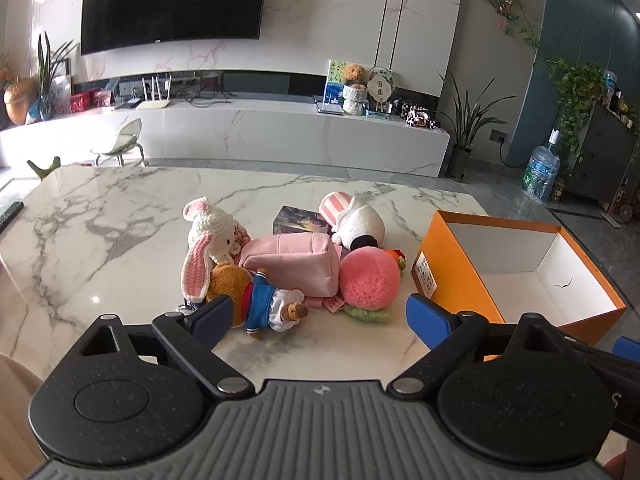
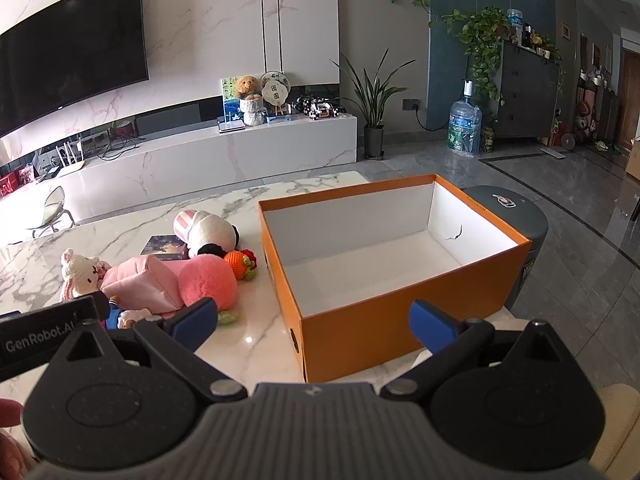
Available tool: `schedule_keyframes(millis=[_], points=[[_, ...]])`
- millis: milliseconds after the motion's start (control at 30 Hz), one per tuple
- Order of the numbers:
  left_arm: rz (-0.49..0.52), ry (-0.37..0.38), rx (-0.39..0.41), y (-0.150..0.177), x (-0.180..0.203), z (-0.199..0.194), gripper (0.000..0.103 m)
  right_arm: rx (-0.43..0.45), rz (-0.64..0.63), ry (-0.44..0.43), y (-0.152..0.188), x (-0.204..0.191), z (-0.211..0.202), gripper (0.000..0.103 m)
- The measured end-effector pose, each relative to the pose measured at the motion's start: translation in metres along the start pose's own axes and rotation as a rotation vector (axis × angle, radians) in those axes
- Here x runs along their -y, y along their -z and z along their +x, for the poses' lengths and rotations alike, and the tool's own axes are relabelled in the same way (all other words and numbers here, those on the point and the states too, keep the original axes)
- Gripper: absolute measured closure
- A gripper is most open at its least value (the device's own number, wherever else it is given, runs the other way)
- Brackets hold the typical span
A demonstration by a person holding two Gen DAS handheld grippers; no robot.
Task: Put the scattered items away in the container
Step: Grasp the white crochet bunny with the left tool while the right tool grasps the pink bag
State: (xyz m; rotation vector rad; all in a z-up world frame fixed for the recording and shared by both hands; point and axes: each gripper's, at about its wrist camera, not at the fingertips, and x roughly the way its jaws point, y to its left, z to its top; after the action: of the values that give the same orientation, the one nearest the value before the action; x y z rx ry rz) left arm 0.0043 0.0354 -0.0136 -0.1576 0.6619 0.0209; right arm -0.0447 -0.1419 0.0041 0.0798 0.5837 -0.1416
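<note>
An empty orange box (image 1: 456,256) (image 2: 360,320) with a white inside stands on the right of the marble table (image 1: 100,220). Left of it lies a pile of toys: a knitted white rabbit (image 1: 210,236) (image 2: 80,272), a brown bear in a blue sailor suit (image 1: 260,300), a pink pouch (image 1: 296,264) (image 2: 144,284), a pink fluffy peach (image 1: 370,278) (image 2: 208,280), a white plush with a striped hat (image 1: 356,220) (image 2: 204,232), a small orange knitted toy (image 2: 238,264) and a dark card box (image 1: 300,220). My left gripper (image 1: 320,316) is open just before the bear. My right gripper (image 2: 314,320) is open before the box's near wall.
A dark round stool (image 2: 520,216) stands behind the box's right side. A white TV bench (image 1: 280,128) with ornaments and a wall television (image 1: 172,0) are beyond the table. The table's near edge is under the grippers. A water bottle (image 2: 464,124) stands on the floor.
</note>
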Motion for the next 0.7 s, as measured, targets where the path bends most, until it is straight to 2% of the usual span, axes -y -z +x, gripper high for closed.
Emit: schedule_keyframes(millis=[267,333,500,600,700], points=[[-0.04,0.006,0.001,0.0,-0.019,0.012,0.0,0.012,-0.065,-0.007,0.0,-0.017,0.013,0.0],[-0.071,0.015,-0.005,0.0,-0.026,0.016,0.0,0.021,-0.08,-0.028,-0.001,-0.022,0.017,0.0],[-0.074,0.009,-0.019,0.002,-0.042,0.03,0.0,0.043,-0.144,-0.099,-0.003,-0.038,0.028,0.0],[-0.056,-0.014,-0.019,0.0,-0.049,0.038,0.0,0.049,-0.179,-0.14,-0.004,-0.047,0.038,0.0],[-0.08,-0.044,-0.025,-0.003,-0.059,0.046,0.0,0.037,-0.209,-0.172,-0.006,-0.056,0.05,0.0]])
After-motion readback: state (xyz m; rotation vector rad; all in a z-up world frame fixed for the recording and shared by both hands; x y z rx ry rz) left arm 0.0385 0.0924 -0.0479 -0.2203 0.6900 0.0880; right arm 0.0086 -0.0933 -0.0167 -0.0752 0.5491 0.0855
